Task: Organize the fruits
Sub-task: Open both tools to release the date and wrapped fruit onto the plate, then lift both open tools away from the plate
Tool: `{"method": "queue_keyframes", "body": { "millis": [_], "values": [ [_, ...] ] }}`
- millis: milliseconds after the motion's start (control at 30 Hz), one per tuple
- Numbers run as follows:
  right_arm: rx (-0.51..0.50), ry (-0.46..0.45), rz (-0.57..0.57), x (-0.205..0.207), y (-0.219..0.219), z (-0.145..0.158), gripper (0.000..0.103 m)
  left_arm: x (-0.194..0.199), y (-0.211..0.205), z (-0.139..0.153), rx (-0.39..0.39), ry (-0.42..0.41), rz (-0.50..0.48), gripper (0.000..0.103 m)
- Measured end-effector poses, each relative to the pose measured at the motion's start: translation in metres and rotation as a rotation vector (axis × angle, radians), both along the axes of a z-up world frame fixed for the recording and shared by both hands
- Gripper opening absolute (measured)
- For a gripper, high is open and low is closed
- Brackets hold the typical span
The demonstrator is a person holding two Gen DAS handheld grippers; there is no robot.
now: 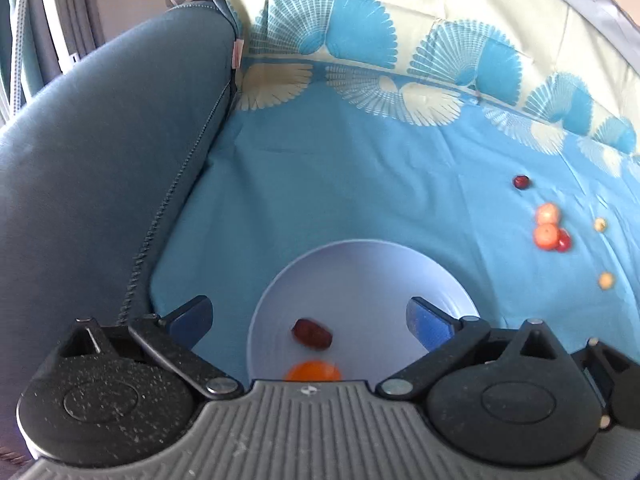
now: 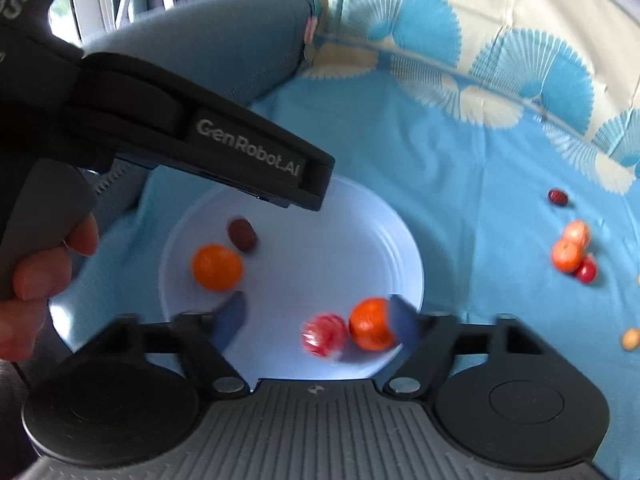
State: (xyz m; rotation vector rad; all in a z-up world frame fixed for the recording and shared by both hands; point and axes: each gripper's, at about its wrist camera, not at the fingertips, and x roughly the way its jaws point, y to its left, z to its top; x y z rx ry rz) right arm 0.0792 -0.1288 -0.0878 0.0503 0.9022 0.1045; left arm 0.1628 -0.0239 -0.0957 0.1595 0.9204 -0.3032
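Only right wrist shows the red fruit (image 2: 323, 339) on the plate (image 2: 404, 240).

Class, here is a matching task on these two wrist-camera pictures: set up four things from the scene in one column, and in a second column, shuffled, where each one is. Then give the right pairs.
Things:
1. dark red date
2. red-and-white striped fruit
3. pair of orange fruits
4. left gripper

Places:
A. on the blue cloth, off the plate
B. on the plate, just beside an orange fruit at the near rim
C. open above the plate
D. on the plate, beside the far orange fruit

Pairs: 1-D, 2-B, 3-A, 4-C
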Motion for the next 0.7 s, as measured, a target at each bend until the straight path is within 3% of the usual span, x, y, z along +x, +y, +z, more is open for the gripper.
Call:
{"method": "queue_keyframes", "body": {
  "millis": [200,367,500,567,700],
  "values": [
    [0.008,0.042,0.019,-0.059,0.0,0.033,0.098,-0.065,0.044,0.028,0.008,0.032,0.064,0.103],
    [-0.045,0.082,-0.039,-0.119,-0.001,0.049,0.102,-0.121,0.069,0.045,0.031,0.049,0.089,0.103],
    [-0.082,0.014,-0.09,-0.147,-0.004,0.068,0.102,-0.158,0.097,0.064,-0.002,-0.019,0.177,0.103],
    [-0.078,-0.037,-0.121,-0.157,-0.007,0.078,0.102,-0.171,0.103,0.072,-0.033,-0.031,0.17,0.103],
    [-0.08,-0.112,-0.122,-0.176,-0.004,0.092,0.102,-0.191,0.097,0.085,-0.02,-0.083,0.147,0.103]
  ]
}}
